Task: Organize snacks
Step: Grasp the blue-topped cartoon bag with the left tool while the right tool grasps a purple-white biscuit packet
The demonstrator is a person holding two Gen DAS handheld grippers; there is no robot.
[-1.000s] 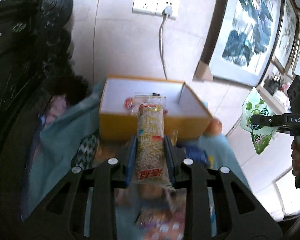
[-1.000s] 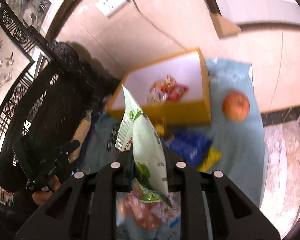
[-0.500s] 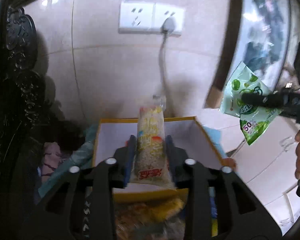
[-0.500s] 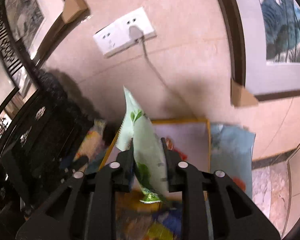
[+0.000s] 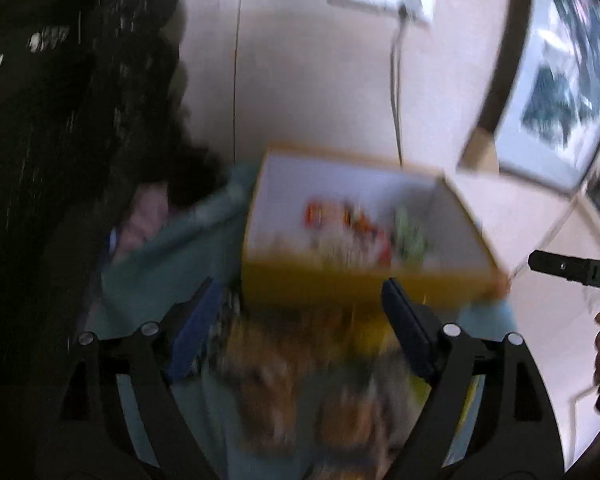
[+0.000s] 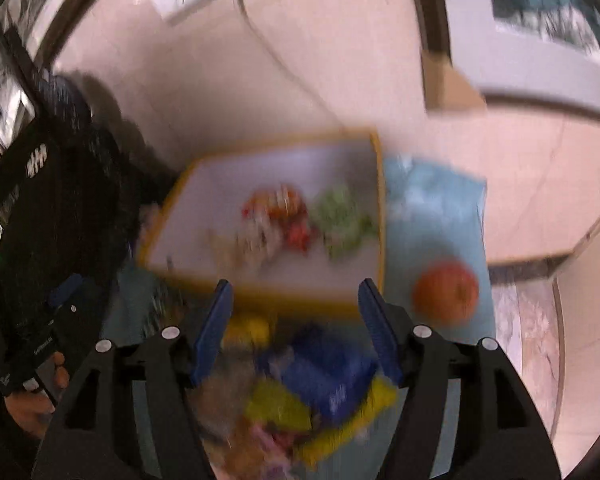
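Now the snacks are sitting in two places: a few packets (image 6: 296,220) are lying inside the yellow box (image 6: 268,294), a green one (image 6: 342,216) toward its right wall, and a loose pile (image 6: 320,384) is lying on the blue cloth (image 6: 440,208) just in front of the box. Your left gripper (image 5: 300,332) is opening its jaws wide with nothing between them, hovering over the pile. Your right gripper (image 6: 296,328) is opening too, also empty, above a blue packet (image 6: 332,376). An orange fruit (image 6: 446,294) is resting on the cloth right of the box. Both views are blurring.
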